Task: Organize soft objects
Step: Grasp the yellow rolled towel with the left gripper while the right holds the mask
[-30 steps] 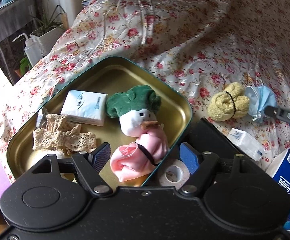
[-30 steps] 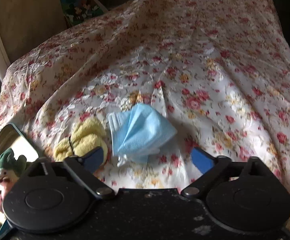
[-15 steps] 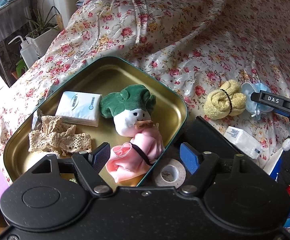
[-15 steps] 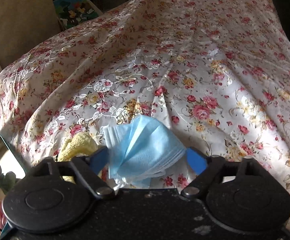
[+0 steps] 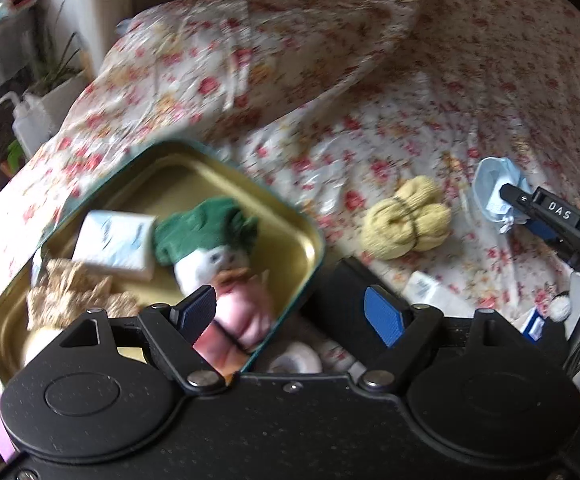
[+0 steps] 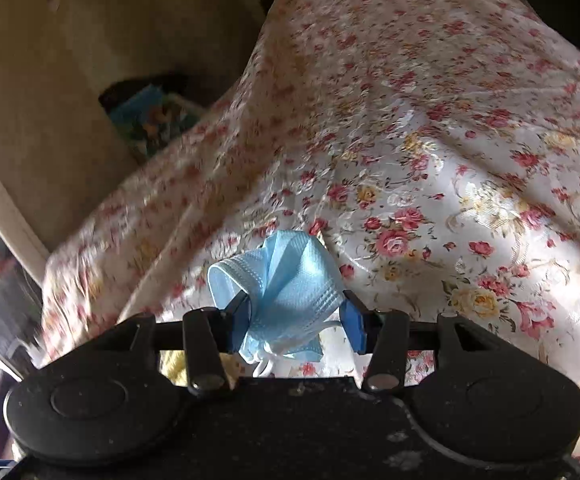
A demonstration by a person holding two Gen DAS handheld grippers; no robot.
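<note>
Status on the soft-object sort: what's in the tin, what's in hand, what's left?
Done: the tin holds the green-hatted plush, a pink roll, lace and a tissue pack. In hand: the right hand-held gripper is closing on the blue face mask. Left: the yellow towel roll lies on the floral cloth. The left hand-held gripper, opening, holds nothing.

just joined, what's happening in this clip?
A person with a handheld gripper in each hand is sorting soft items on a floral bedspread. The right gripper is closing on a crumpled blue face mask, pads at both its sides. The left gripper is opening over the near corner of a gold tin that already holds a plush toy, a pink cloth and a tissue pack. A yellow rolled cloth lies outside it.
</note>
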